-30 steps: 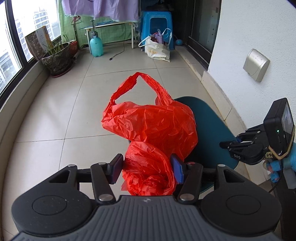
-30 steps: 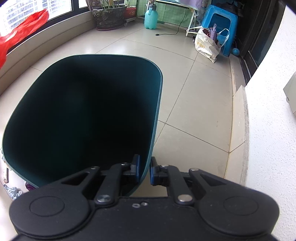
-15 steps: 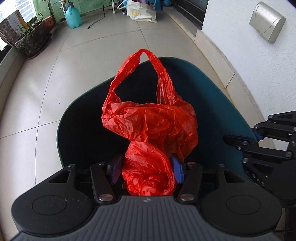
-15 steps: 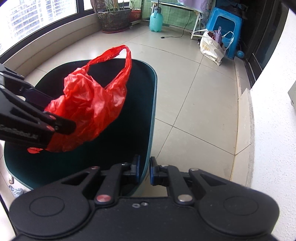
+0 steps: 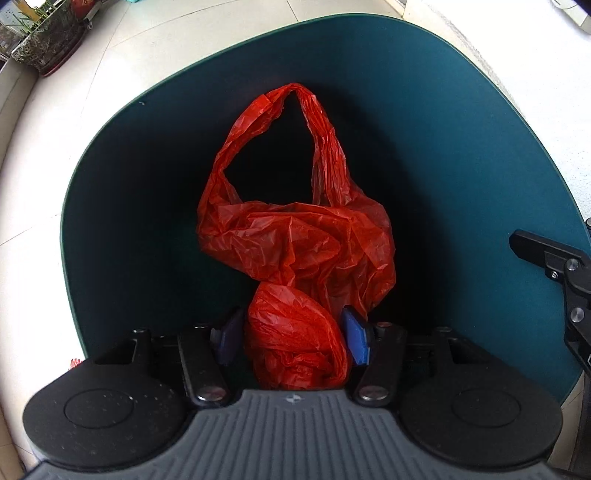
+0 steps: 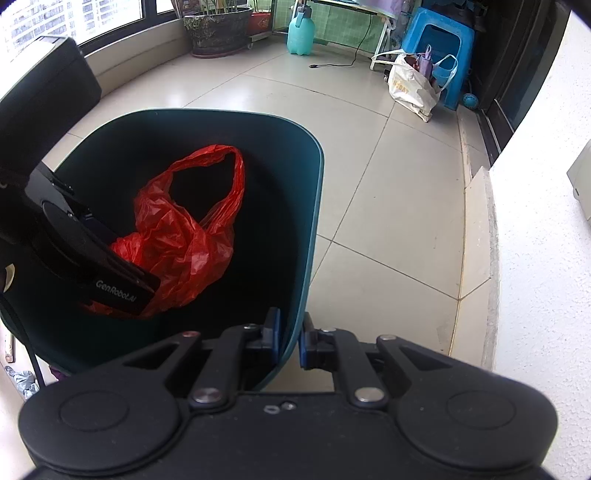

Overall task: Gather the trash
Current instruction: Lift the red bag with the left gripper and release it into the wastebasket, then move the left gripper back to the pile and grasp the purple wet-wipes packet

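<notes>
Tiled balcony floor (image 6: 388, 206), pale, glossy; white rough wall (image 6: 543, 229) down the right of the right wrist frame. That view alone gives you the far end: planter (image 6: 218, 31) and teal spray bottle (image 6: 301, 33) along the top, blue plastic stool (image 6: 437, 44) upper right, a white shopping bag (image 6: 413, 86) leaning against it, black cable (image 6: 343, 61) on the tiles. In the left wrist frame only a corner of the planter (image 5: 48, 40) shows, upper left.

Your left gripper (image 5: 293, 341): blue pads pinching the bunched lower part of the red plastic bag (image 5: 295, 243). The bag hangs inside the mouth of the dark teal bin (image 5: 461, 155), handle loop standing up at centre frame. The left view looks straight into the bin; its bottom is black, contents not readable.

The right wrist view shows the same red plastic bag (image 6: 181, 236) from the side, below rim level, left of centre, with your left gripper (image 6: 110, 271) reaching in from the left edge.

Your right gripper (image 6: 290, 339): tongs closed on the bin (image 6: 314, 206) wall at its near corner, one pad inside, one outside. In the left view only part of the right gripper's linkage (image 5: 554, 266) appears, at the right edge; its fingertips are out of frame there.
</notes>
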### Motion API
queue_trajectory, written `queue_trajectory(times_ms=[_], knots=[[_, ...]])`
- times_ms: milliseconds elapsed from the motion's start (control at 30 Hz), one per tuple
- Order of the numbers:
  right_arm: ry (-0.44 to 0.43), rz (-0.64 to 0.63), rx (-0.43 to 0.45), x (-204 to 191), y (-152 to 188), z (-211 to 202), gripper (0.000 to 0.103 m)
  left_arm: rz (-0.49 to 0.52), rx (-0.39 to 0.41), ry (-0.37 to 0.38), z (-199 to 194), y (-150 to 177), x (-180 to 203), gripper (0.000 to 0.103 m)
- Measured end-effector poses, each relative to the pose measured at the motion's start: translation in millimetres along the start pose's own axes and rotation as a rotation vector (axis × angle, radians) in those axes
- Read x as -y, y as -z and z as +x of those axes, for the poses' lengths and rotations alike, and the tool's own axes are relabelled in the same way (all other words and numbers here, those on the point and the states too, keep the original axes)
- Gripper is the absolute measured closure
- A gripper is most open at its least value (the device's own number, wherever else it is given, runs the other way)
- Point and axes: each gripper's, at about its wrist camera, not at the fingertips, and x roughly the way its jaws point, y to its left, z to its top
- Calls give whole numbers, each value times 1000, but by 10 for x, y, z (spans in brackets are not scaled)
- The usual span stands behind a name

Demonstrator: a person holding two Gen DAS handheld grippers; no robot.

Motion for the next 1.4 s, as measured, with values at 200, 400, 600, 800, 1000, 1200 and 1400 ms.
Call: queue_trajectory(times_ms=[200, 400, 600, 800, 1000, 1200, 1400], knots=[[-3, 14, -4, -1, 17, -3, 94, 0, 39, 8, -50, -23, -25, 32], [-10, 20, -5, 50, -4, 10, 94, 1, 94, 29, -226, 106, -112, 32], [-10, 26, -4, 60, 7, 35, 94, 24, 170, 35, -574, 260, -107, 32], [-5, 26, -7, 61, 10, 52, 95, 19, 263, 47, -1065, 465, -235, 32], [3, 29, -12, 39, -1, 81, 95, -23, 341, 57, -1484, 799, -364, 32], [5, 31, -15, 26, -13, 90, 95, -108, 346, -4, -1492, 1065, -771, 32], [11, 28, -18, 18, -17, 106, 95, -207, 306, -39, -1377, 1378, -1239, 32]])
